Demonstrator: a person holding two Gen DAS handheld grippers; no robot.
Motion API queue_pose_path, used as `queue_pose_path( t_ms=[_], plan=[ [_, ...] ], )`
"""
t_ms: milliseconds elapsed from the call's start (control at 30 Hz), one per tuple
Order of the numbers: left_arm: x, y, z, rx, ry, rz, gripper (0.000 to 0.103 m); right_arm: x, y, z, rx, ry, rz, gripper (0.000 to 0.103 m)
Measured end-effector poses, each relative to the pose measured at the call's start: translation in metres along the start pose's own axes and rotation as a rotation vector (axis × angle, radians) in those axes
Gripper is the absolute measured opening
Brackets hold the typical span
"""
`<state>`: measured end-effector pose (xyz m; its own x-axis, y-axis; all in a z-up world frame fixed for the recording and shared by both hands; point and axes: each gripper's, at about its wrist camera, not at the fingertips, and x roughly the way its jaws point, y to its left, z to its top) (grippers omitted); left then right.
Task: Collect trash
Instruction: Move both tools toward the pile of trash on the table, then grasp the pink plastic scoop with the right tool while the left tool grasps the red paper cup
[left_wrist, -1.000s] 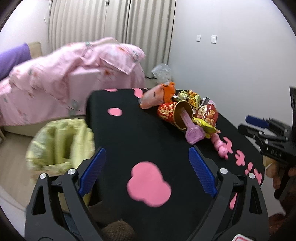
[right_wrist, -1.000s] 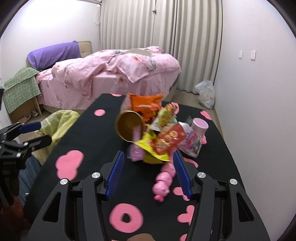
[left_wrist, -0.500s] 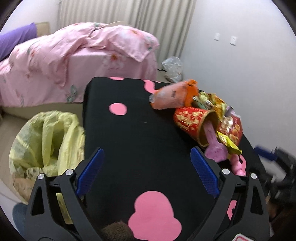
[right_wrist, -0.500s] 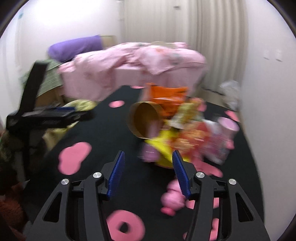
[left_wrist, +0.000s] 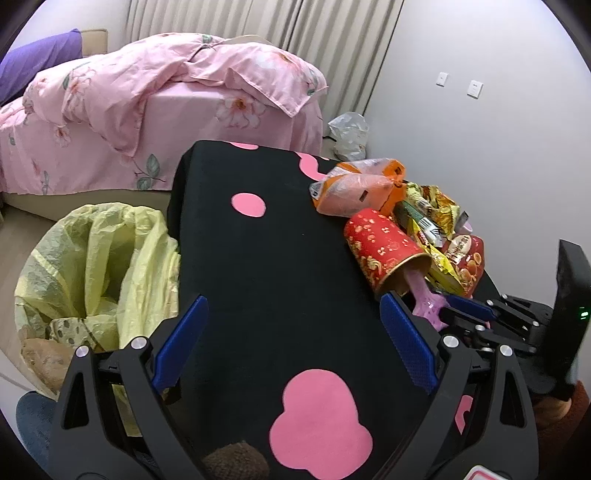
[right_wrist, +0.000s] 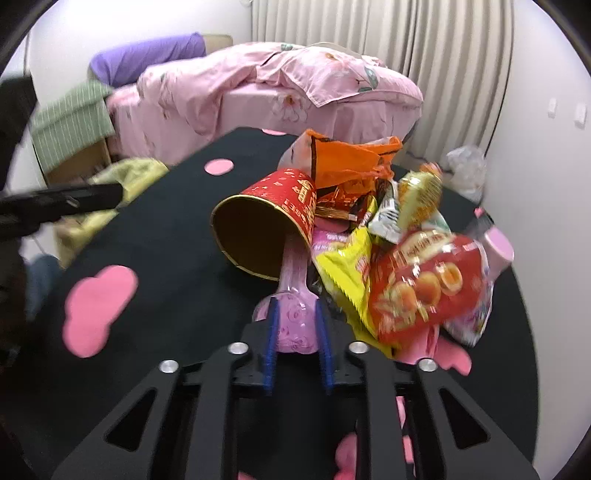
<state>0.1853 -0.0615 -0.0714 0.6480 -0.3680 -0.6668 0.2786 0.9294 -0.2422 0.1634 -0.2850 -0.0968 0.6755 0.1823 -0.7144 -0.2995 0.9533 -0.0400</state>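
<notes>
While right gripper (right_wrist: 295, 325) pinches pink bottle (right_wrist: 295, 314), red cup (right_wrist: 269, 225) overlaps it.

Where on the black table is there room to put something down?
The bare stretch of black table runs between the yellow trash bag side and the red cup. The side by the white wall is crowded with the cup, the orange bag and snack wrappers.

pink bottle (right_wrist: 295, 295) top hidden inside red cup (right_wrist: 273, 218); snack wrappers (right_wrist: 428, 280) blurred.
</notes>
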Motion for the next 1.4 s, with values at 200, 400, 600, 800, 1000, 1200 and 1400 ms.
queue_pose_path(
  t_ms=[200, 400, 600, 800, 1000, 1200, 1400],
  plan=[
    [0.009, -0.025, 0.012, 0.029, 0.008, -0.089, 0.09, -0.03, -0.009, -0.03, 0.079, 0.043, 0.083, 0.013],
    [0.044, -0.073, 0.04, 0.098, 0.036, -0.141, 0.09, -0.044, -0.016, -0.052, 0.129, 0.034, 0.023, 0.013],
    [0.041, -0.079, 0.059, 0.089, -0.004, -0.123, 0.089, -0.044, -0.01, -0.036, 0.099, -0.044, 0.123, 0.05],
    [0.028, -0.041, 0.051, 0.009, -0.005, -0.047, 0.089, -0.01, 0.009, -0.003, -0.049, -0.084, 0.016, 0.051],
    [0.033, -0.012, 0.039, -0.072, 0.028, -0.041, 0.089, 0.021, 0.012, -0.003, -0.081, 0.032, 0.025, 0.037],
    [0.045, -0.036, 0.041, -0.031, 0.054, -0.104, 0.089, -0.019, -0.001, -0.037, 0.012, 0.021, 0.102, 0.037],
    [0.071, -0.102, 0.039, 0.146, 0.082, -0.095, 0.086, -0.051, -0.026, -0.066, 0.153, -0.009, 0.082, 0.037]
  ],
)
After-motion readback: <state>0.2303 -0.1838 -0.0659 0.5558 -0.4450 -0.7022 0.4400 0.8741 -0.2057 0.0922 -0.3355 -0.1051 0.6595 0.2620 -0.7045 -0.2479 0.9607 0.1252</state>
